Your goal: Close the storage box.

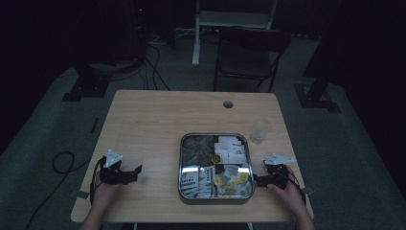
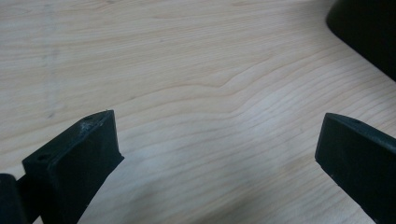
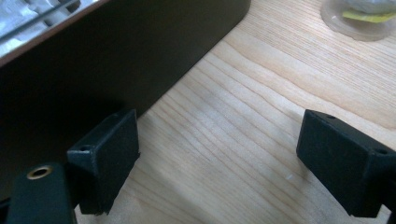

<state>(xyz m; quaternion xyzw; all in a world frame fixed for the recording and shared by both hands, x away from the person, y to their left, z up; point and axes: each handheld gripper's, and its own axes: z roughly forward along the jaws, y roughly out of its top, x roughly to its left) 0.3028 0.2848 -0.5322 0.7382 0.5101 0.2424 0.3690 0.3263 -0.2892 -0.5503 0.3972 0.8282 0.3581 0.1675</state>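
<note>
Tray (image 1: 216, 196) of packets sits near the table's (image 1: 153, 120) front edge, untouched. Left gripper (image 1: 135, 173) and right gripper (image 1: 255, 180) rest either side, jaws wide, holding nothing; all the work looks left.

Two hand-held grippers, each gripped by a bare hand with a bare forearm, no sleeve in sight. The left gripper (image 1: 136, 171) is a black, blocky frame topped by a pale grey three-cornered plate; a black cable loops away from it on the left. The right gripper (image 1: 256, 180) looks alike, with the same grey plate and thin black wires near the wrist. Up close, each has two matte black, wedge-shaped jaws with small screw holes; one brass-ringed hole sits beside the right gripper's jaw.
</note>
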